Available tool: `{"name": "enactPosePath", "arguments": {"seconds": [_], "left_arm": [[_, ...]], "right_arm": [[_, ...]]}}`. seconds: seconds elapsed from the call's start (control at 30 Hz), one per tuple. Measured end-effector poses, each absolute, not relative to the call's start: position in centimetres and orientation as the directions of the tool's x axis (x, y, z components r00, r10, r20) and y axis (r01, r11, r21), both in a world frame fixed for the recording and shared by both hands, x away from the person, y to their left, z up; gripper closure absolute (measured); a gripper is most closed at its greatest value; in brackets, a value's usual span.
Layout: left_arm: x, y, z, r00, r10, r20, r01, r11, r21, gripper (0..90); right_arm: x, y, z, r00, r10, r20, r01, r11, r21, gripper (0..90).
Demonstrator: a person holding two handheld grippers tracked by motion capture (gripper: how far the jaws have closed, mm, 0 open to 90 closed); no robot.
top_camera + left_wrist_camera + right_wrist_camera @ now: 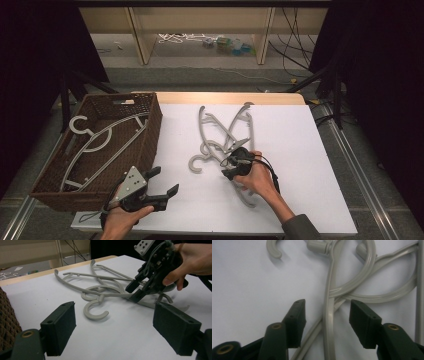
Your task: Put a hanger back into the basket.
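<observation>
Several grey plastic hangers (226, 131) lie tangled on the white table top (295, 150). My right gripper (228, 169) reaches down into the near side of the pile. In the right gripper view its jaws (327, 322) stand either side of one hanger's thin arm (330, 285), with a gap on both sides and no pad touching it. One hook (95, 313) sticks out toward my left gripper (165, 180), which hovers wide open near the table's front edge with nothing between its jaws (117, 327). The left gripper view shows the right gripper (132, 293) held in a hand.
A brown wicker basket (152, 131) stands at the table's left and holds grey hangers (100, 140); its wall (6, 315) is right beside my left gripper. Beyond the table are wooden shelving and cables on the floor.
</observation>
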State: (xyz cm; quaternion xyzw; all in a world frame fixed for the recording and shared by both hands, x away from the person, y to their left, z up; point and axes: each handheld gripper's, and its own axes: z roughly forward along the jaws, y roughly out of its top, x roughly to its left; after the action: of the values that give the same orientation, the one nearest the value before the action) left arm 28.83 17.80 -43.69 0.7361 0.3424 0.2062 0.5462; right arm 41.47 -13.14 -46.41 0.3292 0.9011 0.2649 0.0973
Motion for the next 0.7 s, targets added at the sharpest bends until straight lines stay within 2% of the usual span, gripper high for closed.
{"name": "enactPosePath", "arguments": {"seconds": [0.2,0.37,0.5,0.63,0.67,0.7], "left_arm": [[28.9,17.9,-43.7,0.679,0.73,-0.075,0.28,-0.164,0.946,18.3],[28.9,17.8,-43.8,0.681,0.728,-0.079,0.286,-0.165,0.944,18.3],[28.9,17.8,-43.8,0.685,0.725,-0.072,0.285,-0.176,0.942,18.3],[28.9,17.9,-43.8,0.684,0.725,-0.075,0.287,-0.173,0.942,18.4],[28.9,17.9,-43.8,0.685,0.725,-0.072,0.286,-0.177,0.942,18.4],[28.9,17.9,-43.8,0.685,0.725,-0.072,0.286,-0.176,0.942,18.4]], "right_arm": [[41.9,-12.4,-47.0,-0.751,0.661,-0.011,0.57,0.656,0.495,59.5],[42.1,-12.4,-46.8,-0.737,0.676,-0.009,0.585,0.645,0.492,66.1],[41.8,-12.3,-46.0,-0.744,0.668,0.003,0.582,0.646,0.494,80.1],[41.8,-12.3,-46.0,-0.745,0.667,0.009,0.585,0.646,0.491,78.4],[41.7,-12.3,-46.0,-0.739,0.674,0.01,0.6,0.651,0.465,71.2],[41.8,-12.3,-46.2,-0.742,0.671,0.008,0.6,0.658,0.454,67.6]]}}
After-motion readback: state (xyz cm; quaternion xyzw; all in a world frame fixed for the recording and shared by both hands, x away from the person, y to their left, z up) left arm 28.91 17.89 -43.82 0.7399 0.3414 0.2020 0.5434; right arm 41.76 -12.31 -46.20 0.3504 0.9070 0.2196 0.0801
